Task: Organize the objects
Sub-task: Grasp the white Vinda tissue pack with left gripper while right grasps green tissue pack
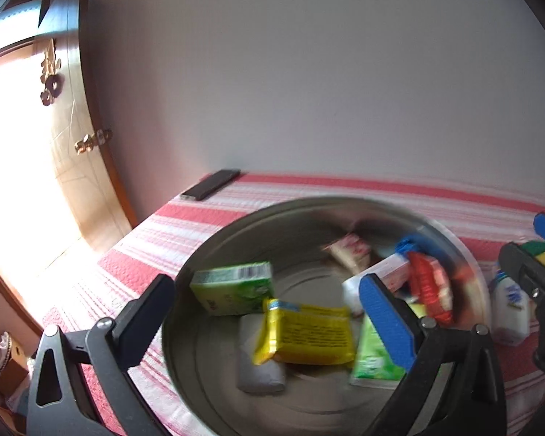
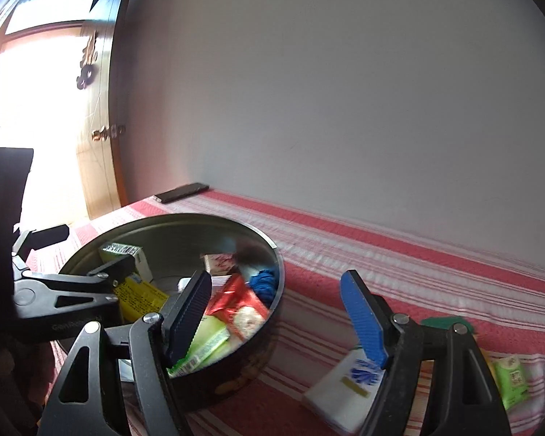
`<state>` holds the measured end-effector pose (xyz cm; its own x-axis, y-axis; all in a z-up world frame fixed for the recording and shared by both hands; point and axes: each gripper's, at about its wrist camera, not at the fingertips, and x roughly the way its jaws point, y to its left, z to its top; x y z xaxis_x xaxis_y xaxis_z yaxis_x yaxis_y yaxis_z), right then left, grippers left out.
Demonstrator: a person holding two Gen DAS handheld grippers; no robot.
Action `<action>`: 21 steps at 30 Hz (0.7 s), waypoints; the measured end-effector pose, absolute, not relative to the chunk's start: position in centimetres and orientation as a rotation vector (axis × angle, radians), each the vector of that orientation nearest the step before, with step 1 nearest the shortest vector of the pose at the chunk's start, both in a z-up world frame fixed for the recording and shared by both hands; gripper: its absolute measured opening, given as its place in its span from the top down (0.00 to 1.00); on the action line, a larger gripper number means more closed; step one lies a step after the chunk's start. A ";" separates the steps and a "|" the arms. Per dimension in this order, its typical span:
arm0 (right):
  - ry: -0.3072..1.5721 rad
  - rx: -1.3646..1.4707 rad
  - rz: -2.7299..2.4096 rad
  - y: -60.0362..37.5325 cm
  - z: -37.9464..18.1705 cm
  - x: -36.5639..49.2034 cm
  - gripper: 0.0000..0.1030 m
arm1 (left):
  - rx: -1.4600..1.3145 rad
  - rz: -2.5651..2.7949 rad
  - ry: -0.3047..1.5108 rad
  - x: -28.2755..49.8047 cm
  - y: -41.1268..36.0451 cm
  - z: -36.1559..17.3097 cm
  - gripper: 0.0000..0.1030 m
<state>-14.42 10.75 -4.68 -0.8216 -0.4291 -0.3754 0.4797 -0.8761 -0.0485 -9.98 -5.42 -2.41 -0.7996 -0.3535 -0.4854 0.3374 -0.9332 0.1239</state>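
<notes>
A round metal tin (image 1: 214, 239) stands on the red-striped cloth and holds several packets: a green carton (image 1: 232, 287), a yellow packet (image 1: 309, 334), a red packet (image 1: 427, 290) and a small red-and-white box (image 1: 348, 250). My left gripper (image 1: 272, 312) hovers over the tin, wide open, with the yellow packet lying loose below its fingers. In the right wrist view my right gripper (image 2: 276, 319) is open with nothing in it, right of the tin (image 2: 185, 225). A white pack with blue print (image 2: 345, 388) lies on the cloth under its blue finger. The left gripper (image 2: 98, 247) shows at the left.
A dark phone (image 1: 210, 184) lies at the table's far corner by the grey wall. A wooden door (image 1: 72, 152) stands bright on the left. Right of the tin lie a white bottle (image 1: 508, 309), a green packet (image 2: 512, 378) and a green-and-yellow item (image 1: 541, 250).
</notes>
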 end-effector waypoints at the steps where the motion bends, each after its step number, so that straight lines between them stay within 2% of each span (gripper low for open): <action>1: 0.201 0.483 -2.623 11.3 -4.6 -14.4 0.26 | 0.713 -2.704 -0.048 -9.7 -4.7 -2.0 0.00; 6: 0.196 0.483 -2.758 15.8 -4.8 -14.4 0.26 | 0.710 -2.837 -0.121 -9.3 0.4 -1.5 0.00; 15: 0.007 0.611 -3.015 25.9 -6.2 -16.5 0.26 | 0.827 -2.991 -0.364 -11.1 10.8 -3.7 0.00; 21: -0.070 0.751 -3.087 30.3 -7.5 -17.8 0.26 | 0.946 -3.038 -0.429 -13.1 14.0 -4.8 0.01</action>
<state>-17.78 30.32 -7.47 -0.8876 0.0251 -0.4599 -0.0460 -0.9984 0.0343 -13.05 14.03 -4.81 -0.8241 -0.0130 -0.5662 -0.1444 -0.9619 0.2322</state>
